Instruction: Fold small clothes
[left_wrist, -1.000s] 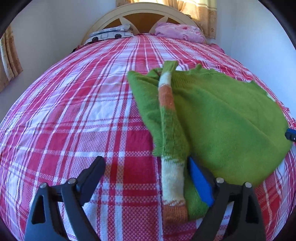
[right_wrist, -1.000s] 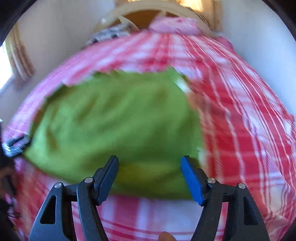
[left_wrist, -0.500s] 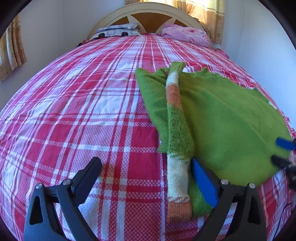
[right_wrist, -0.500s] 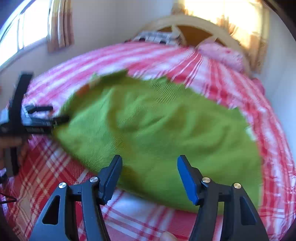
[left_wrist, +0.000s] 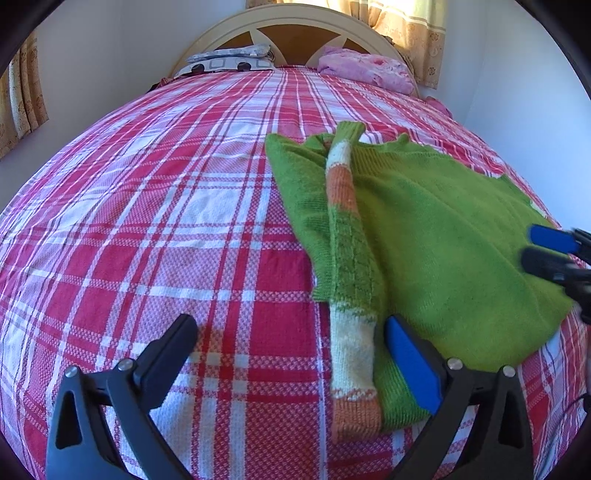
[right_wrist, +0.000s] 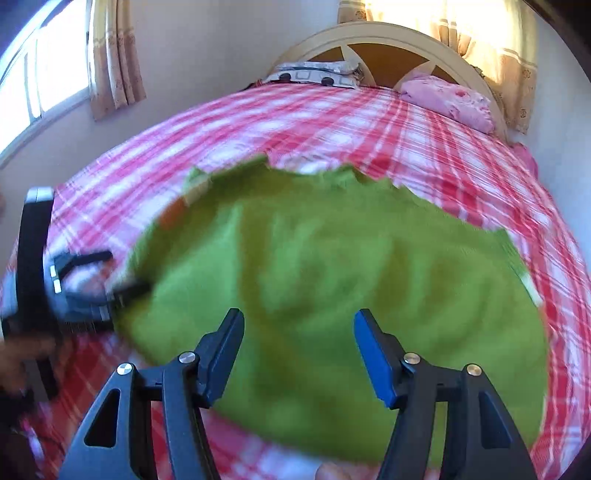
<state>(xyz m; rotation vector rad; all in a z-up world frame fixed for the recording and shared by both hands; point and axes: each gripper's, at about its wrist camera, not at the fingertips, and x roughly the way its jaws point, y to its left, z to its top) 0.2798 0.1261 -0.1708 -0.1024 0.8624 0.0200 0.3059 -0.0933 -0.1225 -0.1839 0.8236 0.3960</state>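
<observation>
- The left gripper (left_wrist: 291, 350) is seen with its jaws spread wide and opening further; only the striped sleeve (left_wrist: 351, 295) lies in the gap, and neither pad presses on it.
- The blue pad of that gripper is seen over the near hem of the green sweater (left_wrist: 424, 229), while the black finger is seen over bare bedspread.
- The right gripper (right_wrist: 299, 354) is held with its jaws partly apart above the sweater (right_wrist: 332, 295); nothing is clamped between the pads.
- In the left wrist view, the right gripper's tips (left_wrist: 550, 251) are seen at the right edge of the sweater; whether cloth is touched there cannot be told.
- The sweater is laid flat on the right half of the red and white plaid bedspread (left_wrist: 147, 221), with the sleeve, banded in green, orange and cream, folded lengthwise along its left side.
- In the right wrist view, the left gripper (right_wrist: 110, 273) is seen blurred at the sweater's left edge.
- A patterned pillow (left_wrist: 229, 62) and a pink pillow (left_wrist: 365, 70) are set against the cream headboard (left_wrist: 295, 18), well apart from the sweater.
- Curtains (right_wrist: 114, 55) are hung beside a window.
</observation>
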